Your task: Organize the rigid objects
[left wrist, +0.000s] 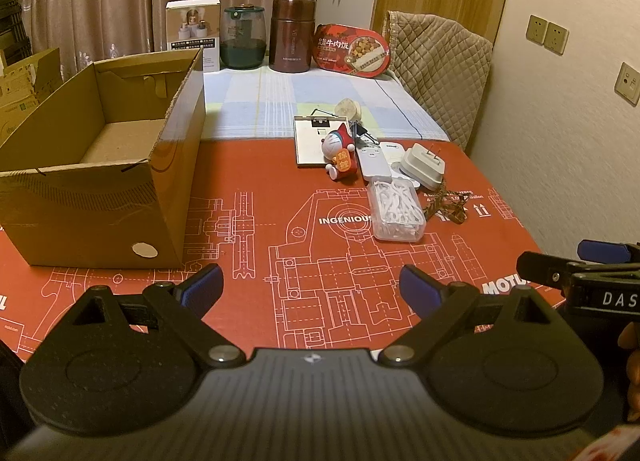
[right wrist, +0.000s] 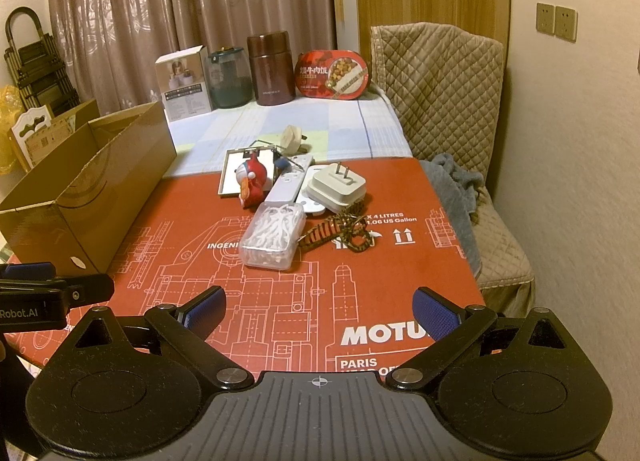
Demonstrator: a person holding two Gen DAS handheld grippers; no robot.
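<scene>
Here both the left gripper [left wrist: 311, 287] and the right gripper [right wrist: 319, 311] hover with jaws spread wide and empty above the near edge of the table [left wrist: 256, 221]. A clear floss-pick box [left wrist: 397, 209], white charger plug [left wrist: 424, 165], remote [left wrist: 374, 163] and Doraemon figurine [left wrist: 340, 155] cluster toward the right edge; the brown cardboard box [left wrist: 100, 181] stands open at the left edge.

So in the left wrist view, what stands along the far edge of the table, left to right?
White product box → green-lidded glass jar → brown insulated food flask → red ready-meal tray propped on edge → quilt-covered chair back.
</scene>
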